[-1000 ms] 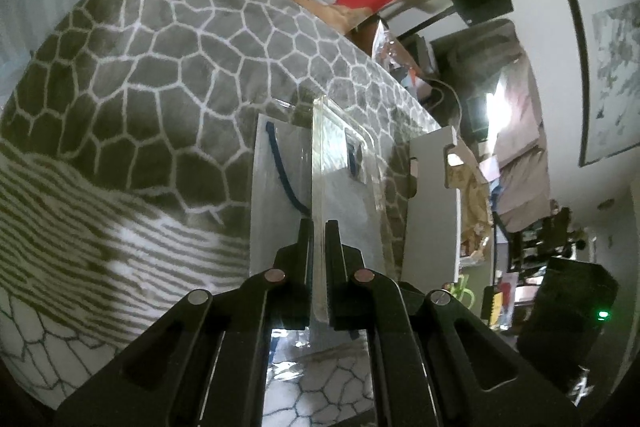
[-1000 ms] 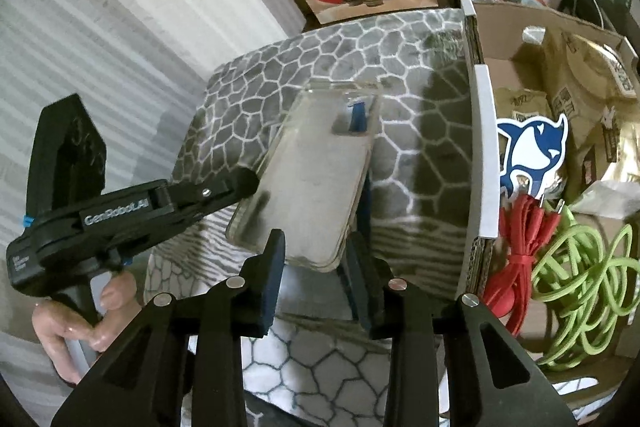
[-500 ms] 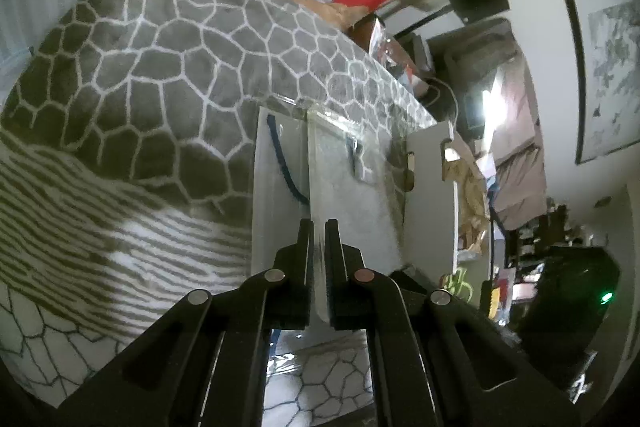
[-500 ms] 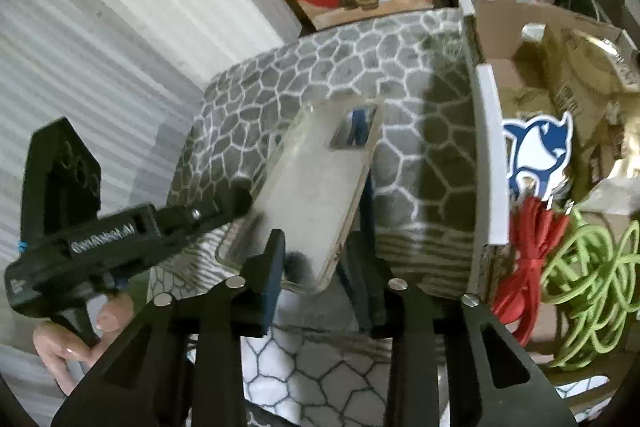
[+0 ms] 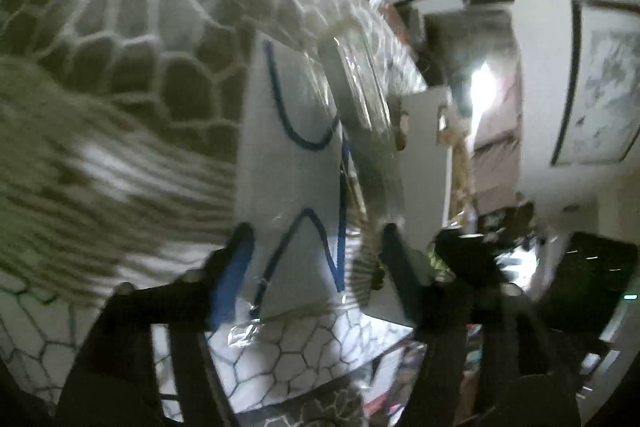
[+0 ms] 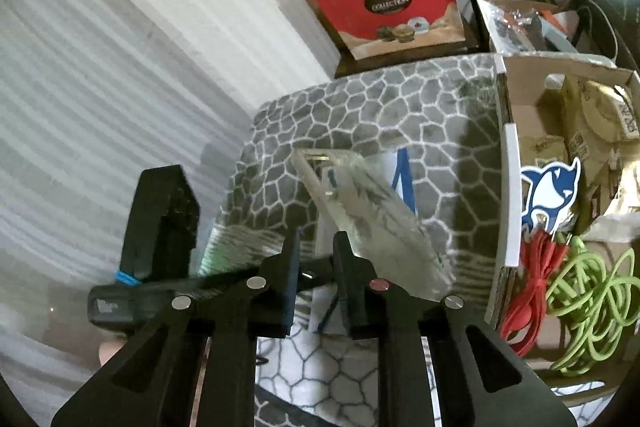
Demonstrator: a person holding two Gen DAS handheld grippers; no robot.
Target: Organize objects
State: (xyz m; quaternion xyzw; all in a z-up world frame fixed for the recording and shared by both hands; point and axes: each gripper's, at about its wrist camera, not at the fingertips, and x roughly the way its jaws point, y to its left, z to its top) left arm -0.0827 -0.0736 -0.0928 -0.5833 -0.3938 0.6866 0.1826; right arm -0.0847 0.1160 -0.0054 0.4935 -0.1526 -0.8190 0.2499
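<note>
A clear phone case (image 6: 372,219) tilts in the air over the grey-and-white patterned blanket (image 6: 360,107); it also shows blurred in the left wrist view (image 5: 360,107). My left gripper (image 5: 316,243) is open, its fingers wide apart around a white packet with blue lines (image 5: 292,155) lying on the blanket. My right gripper (image 6: 316,247) has its fingers close together with a narrow gap; the case's lower end sits just right of them, and I cannot tell whether they pinch it. The left gripper's body (image 6: 160,227) lies to the left.
A cardboard box (image 6: 508,163) at the right holds red cable (image 6: 524,291), green cable (image 6: 588,299) and brown packets. A red gift bag (image 6: 388,7) stands behind the blanket. White panelled wall at left.
My left gripper has opened and let go of the clear case. The case has swung from lying flat toward the left to tilting toward the right by my right gripper.
</note>
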